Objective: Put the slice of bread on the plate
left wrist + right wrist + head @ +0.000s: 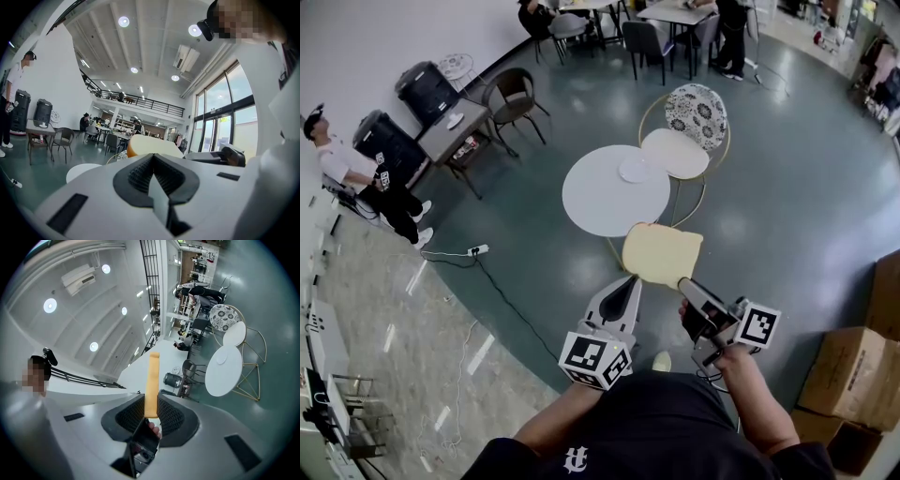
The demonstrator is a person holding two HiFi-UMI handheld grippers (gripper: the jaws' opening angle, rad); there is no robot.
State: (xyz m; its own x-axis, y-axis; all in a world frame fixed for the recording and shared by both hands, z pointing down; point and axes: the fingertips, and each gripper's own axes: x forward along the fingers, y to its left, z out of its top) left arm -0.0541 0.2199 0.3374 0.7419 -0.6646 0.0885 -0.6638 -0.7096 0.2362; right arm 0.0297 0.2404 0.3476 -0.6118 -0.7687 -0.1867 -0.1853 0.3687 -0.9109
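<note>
A pale yellow slice of bread (662, 255) is held out flat in the air, short of the round white table (591, 202). My right gripper (683, 282) is shut on the slice's near edge. In the right gripper view the bread (152, 378) stands edge-on between the pads. A small white plate (636, 170) lies on the table's far right part, beyond the bread, and shows as well in the right gripper view (221, 360). My left gripper (629, 284) hovers just left of the slice, jaws together with nothing in them. The bread (150, 146) shows just past the left gripper's tips (154, 158).
A gold-framed chair with a white seat (675, 153) and patterned back (697, 112) stands behind the table. Cardboard boxes (848, 370) sit at the right. A power strip and cable (478, 250) lie on the floor at the left, near a standing person (356, 173).
</note>
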